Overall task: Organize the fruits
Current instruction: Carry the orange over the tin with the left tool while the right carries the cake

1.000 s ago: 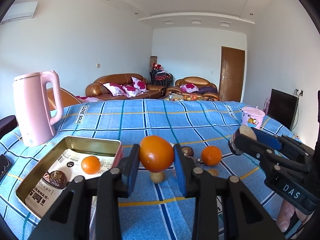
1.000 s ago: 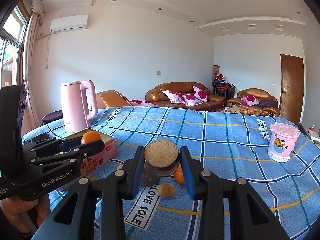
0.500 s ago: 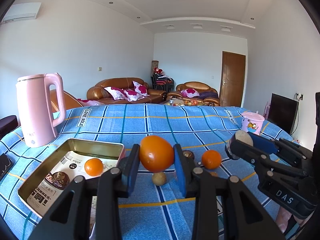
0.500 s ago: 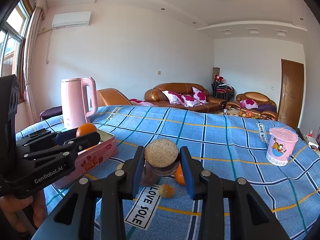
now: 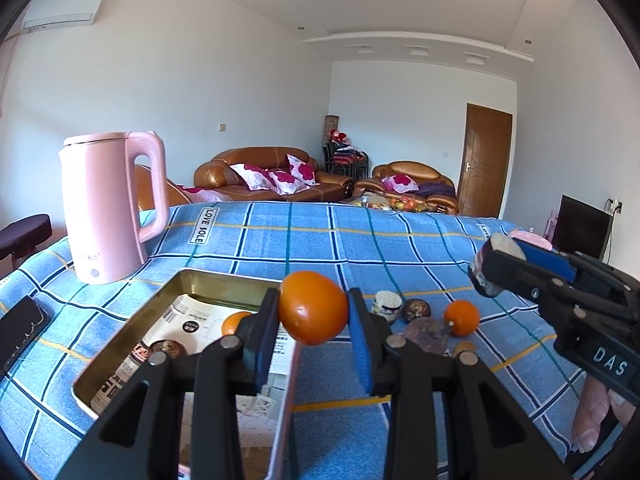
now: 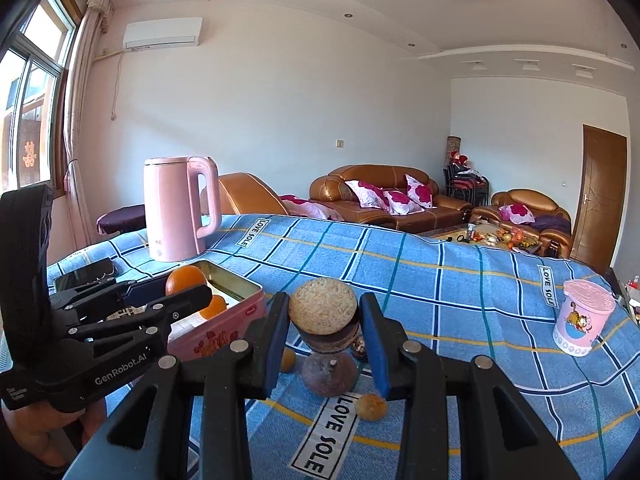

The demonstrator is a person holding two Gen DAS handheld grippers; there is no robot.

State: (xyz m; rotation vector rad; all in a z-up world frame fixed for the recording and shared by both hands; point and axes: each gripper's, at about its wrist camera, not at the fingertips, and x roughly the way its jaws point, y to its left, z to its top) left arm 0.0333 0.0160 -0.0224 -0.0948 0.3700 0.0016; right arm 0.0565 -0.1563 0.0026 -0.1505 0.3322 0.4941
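My left gripper is shut on a large orange, held in the air over the right side of the open tin. A small orange and a dark round fruit lie inside the tin. My right gripper is shut on a round brown fruit with a pale rough top, above the cloth to the right of the tin. Loose on the cloth are a small orange, a purplish-brown fruit and a small tan fruit.
A pink kettle stands behind the tin on the left. A dark phone lies at the left edge. A pink cup stands at the far right. The blue checked cloth runs back to the table's far edge.
Both grippers have moved left with their fruits still held. The large orange has gone from above the loose fruits to above the tin's right side. The kettle looks nearer.
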